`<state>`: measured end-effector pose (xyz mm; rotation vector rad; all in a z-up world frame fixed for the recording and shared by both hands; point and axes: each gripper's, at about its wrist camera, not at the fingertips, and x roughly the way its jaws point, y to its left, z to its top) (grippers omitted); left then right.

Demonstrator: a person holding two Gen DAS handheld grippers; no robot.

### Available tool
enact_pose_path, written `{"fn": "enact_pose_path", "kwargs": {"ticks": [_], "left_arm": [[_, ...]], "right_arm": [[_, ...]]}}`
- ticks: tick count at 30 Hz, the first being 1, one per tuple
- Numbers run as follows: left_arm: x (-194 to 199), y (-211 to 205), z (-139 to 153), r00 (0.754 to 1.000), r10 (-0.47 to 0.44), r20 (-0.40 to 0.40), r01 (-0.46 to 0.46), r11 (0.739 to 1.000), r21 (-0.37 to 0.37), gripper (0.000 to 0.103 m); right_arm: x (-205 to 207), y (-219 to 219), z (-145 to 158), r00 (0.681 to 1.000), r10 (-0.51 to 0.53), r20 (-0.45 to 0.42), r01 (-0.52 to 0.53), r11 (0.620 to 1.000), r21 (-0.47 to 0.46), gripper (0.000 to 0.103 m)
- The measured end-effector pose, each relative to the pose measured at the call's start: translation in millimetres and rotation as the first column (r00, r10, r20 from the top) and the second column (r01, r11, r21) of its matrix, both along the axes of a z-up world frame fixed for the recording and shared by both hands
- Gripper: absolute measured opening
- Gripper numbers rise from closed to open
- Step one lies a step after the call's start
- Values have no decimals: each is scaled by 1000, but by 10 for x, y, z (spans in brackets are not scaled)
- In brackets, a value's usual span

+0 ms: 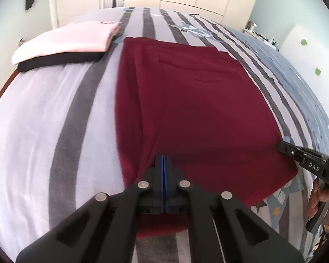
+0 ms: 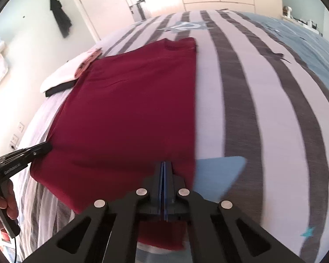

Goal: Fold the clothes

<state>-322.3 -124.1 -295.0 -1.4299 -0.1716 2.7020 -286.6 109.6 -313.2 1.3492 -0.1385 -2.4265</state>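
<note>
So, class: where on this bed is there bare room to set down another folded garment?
Free: the striped sheet right of the maroon shirt, and the near-left sheet between it and the folded pile. Crowded: the far-left corner by that pile.

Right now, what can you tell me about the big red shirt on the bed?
The red shirt is dark maroon, soft-looking cloth with a round collar at the far end. It lies mostly flat on the striped bedspread, sides already folded in to make a long rectangle. Its near edge is pinched and lifted slightly by the left gripper and the right gripper, one at each corner. Its far left corner sits beside a folded pile of pink and black clothes.
</note>
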Motion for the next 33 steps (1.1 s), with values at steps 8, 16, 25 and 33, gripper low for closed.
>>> {"fn": "enact_pose_path", "kwargs": {"ticks": [8, 16, 25, 33], "left_arm": [[-335, -37, 96, 997, 64, -44, -64, 998, 12, 8], [-542, -77, -177, 999, 42, -5, -42, 999, 5, 22], [-431, -384, 44, 991, 131, -27, -130, 991, 36, 34], [88, -757, 258, 979, 203, -11, -202, 976, 77, 52]], "right_arm": [[-234, -94, 238, 998, -40, -41, 39, 999, -36, 10], [-476, -171, -31, 999, -38, -14, 38, 999, -35, 11], [-498, -7, 109, 998, -53, -22, 53, 999, 5, 15], [-237, 244, 272, 996, -91, 11, 91, 996, -3, 29]]}}
